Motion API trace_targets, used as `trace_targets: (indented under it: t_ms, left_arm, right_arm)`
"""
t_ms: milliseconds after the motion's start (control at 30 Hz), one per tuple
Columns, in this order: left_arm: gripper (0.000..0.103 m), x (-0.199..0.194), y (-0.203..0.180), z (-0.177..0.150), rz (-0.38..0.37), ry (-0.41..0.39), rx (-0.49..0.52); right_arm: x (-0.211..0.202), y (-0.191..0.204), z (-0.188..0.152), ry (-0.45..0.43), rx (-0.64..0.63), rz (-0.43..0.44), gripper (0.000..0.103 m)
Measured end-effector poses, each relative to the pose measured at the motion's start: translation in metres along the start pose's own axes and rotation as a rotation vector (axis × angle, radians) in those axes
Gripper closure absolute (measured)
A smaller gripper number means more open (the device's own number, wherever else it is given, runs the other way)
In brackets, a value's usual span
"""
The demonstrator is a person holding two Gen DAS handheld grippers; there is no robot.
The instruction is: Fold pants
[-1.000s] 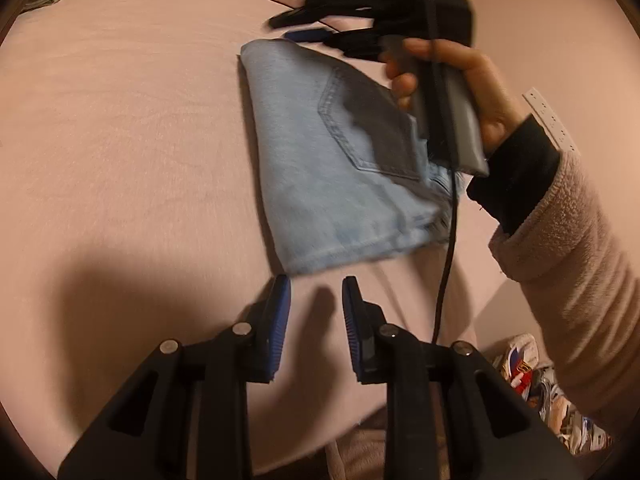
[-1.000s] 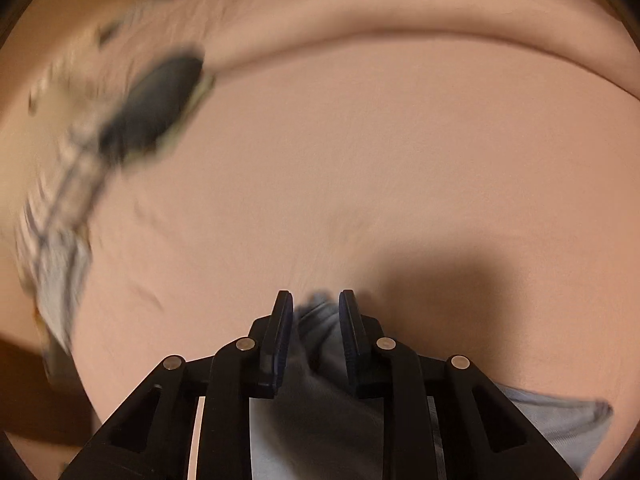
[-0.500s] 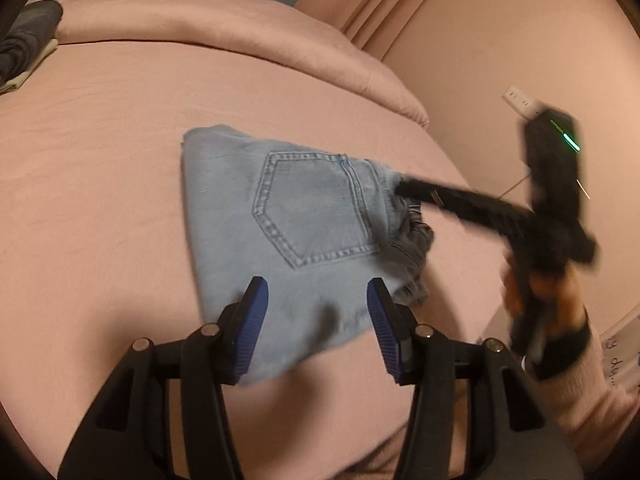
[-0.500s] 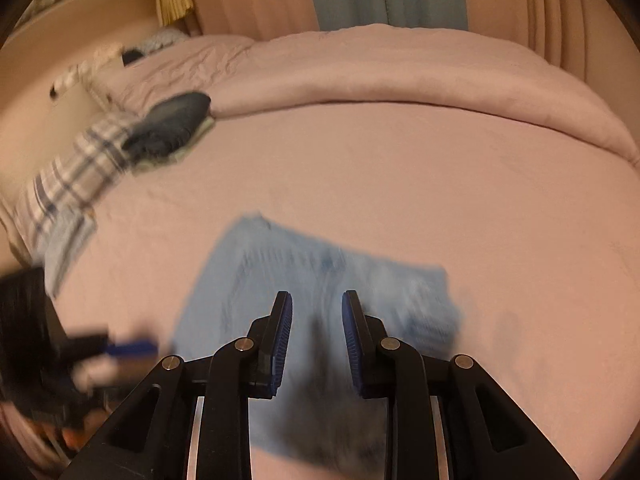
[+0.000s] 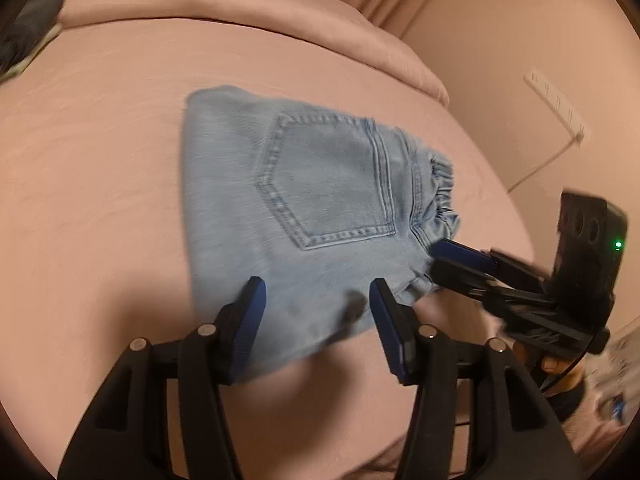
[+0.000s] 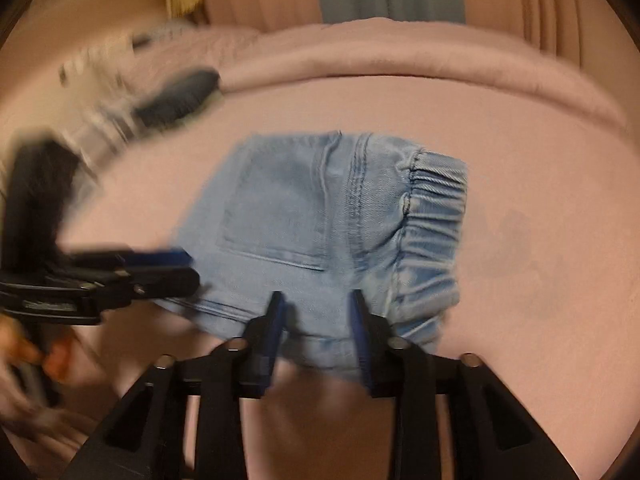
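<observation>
Pants (image 5: 320,208) folded into a compact denim packet on the pink bed (image 5: 100,168), both claws spread and empty.

Left claw (image 5: 316,300) hovers wide over the packet's near edge, the pocket just beyond its tips; right claw (image 6: 316,312), moderately spread, sits at the near hem beside the elastic waistband (image 6: 432,216). Judged from this flanking placement, they seem poised to square up or lift the bundle.
</observation>
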State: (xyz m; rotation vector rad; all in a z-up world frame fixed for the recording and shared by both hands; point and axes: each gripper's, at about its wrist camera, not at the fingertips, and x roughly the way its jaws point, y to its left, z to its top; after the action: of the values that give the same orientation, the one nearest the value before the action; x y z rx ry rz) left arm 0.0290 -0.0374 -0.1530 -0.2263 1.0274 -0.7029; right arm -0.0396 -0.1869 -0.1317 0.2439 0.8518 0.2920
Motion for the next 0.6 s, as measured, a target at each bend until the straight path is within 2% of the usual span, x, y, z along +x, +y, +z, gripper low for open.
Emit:
trace_targets:
  t_ms: [33, 67, 100, 200, 267, 333, 400, 467, 600]
  left_arm:
    - [0.039, -0.008, 0.003, 0.0, -0.003, -0.017, -0.021]
    - [0.027, -0.021, 0.011, -0.004, -0.001, -0.041, -0.051]
    - [0.016, -0.029, 0.018, -0.005, 0.005, -0.059, -0.081]
    - [0.001, -0.045, 0.043, -0.005, -0.012, -0.104, -0.216]
    - [0.001, -0.046, 0.057, -0.003, -0.031, -0.106, -0.294]
    - [0.001, -0.041, 0.063, 0.001, -0.044, -0.097, -0.334]
    - [0.001, -0.037, 0.064, 0.001, -0.075, -0.078, -0.363]
    - [0.001, -0.027, 0.062, 0.006, -0.118, -0.046, -0.389]
    - [0.001, -0.014, 0.06, 0.009, -0.144, -0.004, -0.409]
  right_arm:
    - [-0.008, -0.007, -0.001, -0.024, 0.056, 0.063, 0.043]
    - [-0.017, -0.017, -0.001, -0.053, 0.12, 0.122, 0.038]
    - [-0.026, -0.027, -0.002, -0.083, 0.184, 0.167, 0.035]
    - [-0.04, -0.063, -0.009, -0.138, 0.356, 0.236, 0.034]
    - [-0.043, -0.088, -0.018, -0.156, 0.477, 0.259, 0.034]
    - [-0.04, -0.111, -0.031, -0.145, 0.613, 0.279, 0.034]
    - [-0.031, -0.124, -0.039, -0.119, 0.696, 0.303, 0.034]
    - [-0.023, -0.12, -0.044, -0.082, 0.706, 0.294, 0.034]
    - [-0.009, -0.112, -0.04, -0.016, 0.684, 0.29, 0.034]
